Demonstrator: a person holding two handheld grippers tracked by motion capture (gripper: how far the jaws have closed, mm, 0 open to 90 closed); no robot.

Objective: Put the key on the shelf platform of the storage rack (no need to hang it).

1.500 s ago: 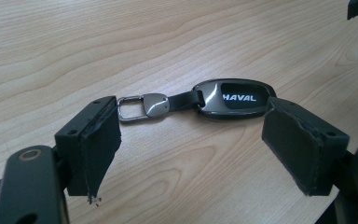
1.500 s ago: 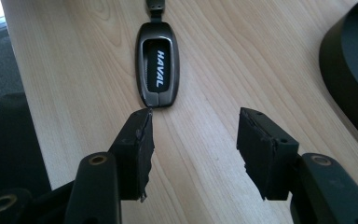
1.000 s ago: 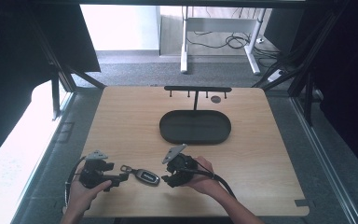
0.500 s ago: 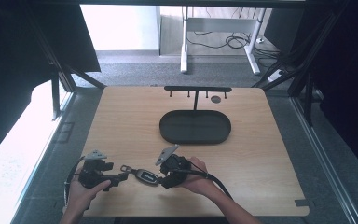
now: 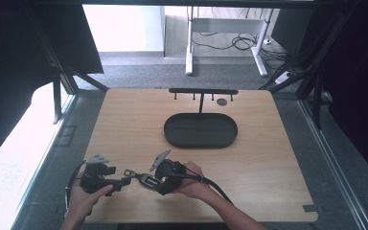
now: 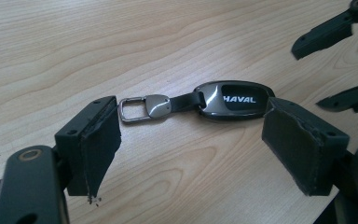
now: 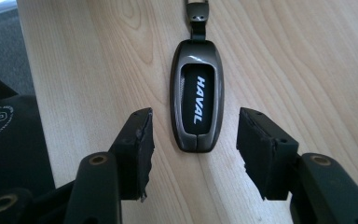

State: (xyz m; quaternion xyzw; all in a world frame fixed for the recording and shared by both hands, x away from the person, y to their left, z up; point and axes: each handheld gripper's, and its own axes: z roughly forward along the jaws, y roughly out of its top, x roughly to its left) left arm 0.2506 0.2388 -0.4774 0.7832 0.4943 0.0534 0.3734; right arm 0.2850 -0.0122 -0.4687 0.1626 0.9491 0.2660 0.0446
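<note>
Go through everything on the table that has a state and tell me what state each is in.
Key fob: flat on table, logo up, ungripped.
Key ring: flat, attached by strap.
Tray: empty.
Left hand-held gripper: open.
Right hand-held gripper: open, straddling the fob's end.

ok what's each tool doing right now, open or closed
left tool: open, holding nothing; the key fob's metal ring lies by one pad.
right tool: open, astride the key fob's near end, pads not touching it.
</note>
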